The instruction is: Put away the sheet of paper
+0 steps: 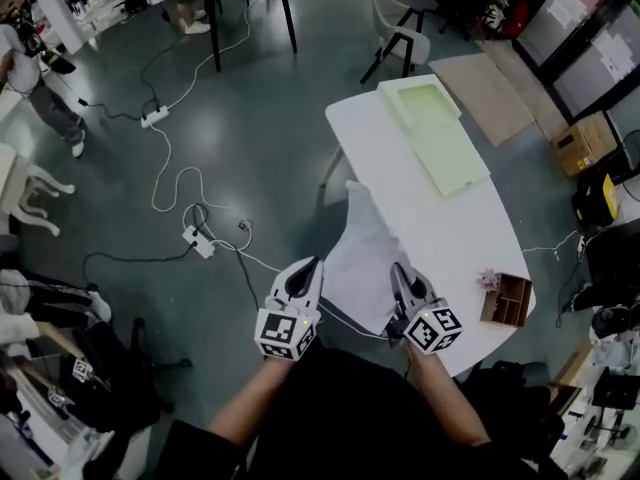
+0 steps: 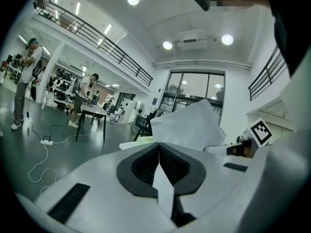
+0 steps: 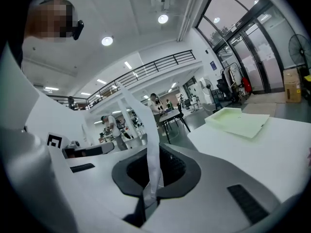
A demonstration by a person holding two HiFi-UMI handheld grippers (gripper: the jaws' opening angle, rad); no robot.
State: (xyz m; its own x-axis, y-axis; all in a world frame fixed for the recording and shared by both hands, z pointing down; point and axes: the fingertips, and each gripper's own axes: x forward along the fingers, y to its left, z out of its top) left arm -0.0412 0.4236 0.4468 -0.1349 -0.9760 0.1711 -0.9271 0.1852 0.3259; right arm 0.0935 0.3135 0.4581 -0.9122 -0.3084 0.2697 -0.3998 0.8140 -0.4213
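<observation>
Two-handed, holding the sheet of paper [image 1: 362, 253] up over the near end of the white table [image 1: 450, 218], clamping its near left edge in the pressed-together jaws of the left gripper [image 1: 304, 276] and its near right edge in the pressed-together jaws of the right gripper [image 1: 401, 280]; letting the far part of the sheet stand up, bowed, toward a pale green tray [image 1: 435, 133] lying at the table's far end; holding it apart from a small wooden box [image 1: 503, 300] sitting at the table's near right edge
</observation>
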